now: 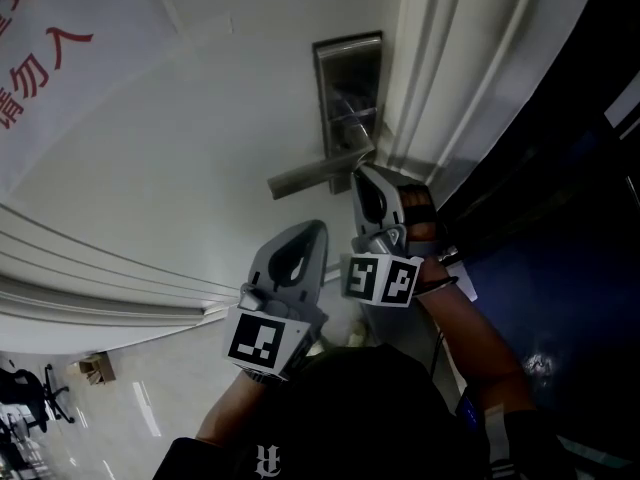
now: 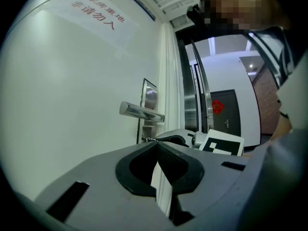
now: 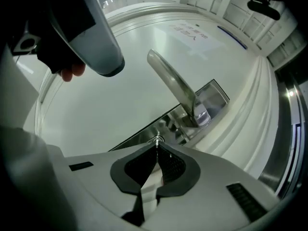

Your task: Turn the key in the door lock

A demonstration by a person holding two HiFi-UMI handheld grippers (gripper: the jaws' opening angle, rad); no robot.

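Right tongs [image 3: 157, 147] closed, tips pinching small metal key [image 3: 157, 139] in steel lock plate [image 3: 211, 97] under silver lever handle [image 3: 171, 78]; key shaft straight ahead along jaws. Left tongs [image 2: 157, 146] shut, empty, farther back.

The small silver key [image 3: 156, 140] shows only as a glint at the tips of the light grey right gripper [image 3: 156, 145], whose jaws are pressed together on it. Its blade and the keyhole are hidden behind them. In the head view that gripper [image 1: 358, 175] covers the key wholly, along with the near end of the brushed steel lock plate [image 1: 346, 78]. The white notice with red characters [image 1: 45, 53] at the far left is cut off by that picture's left edge. In the right gripper view the grey left gripper [image 3: 109, 69] is blurred and cut off at the top edge.
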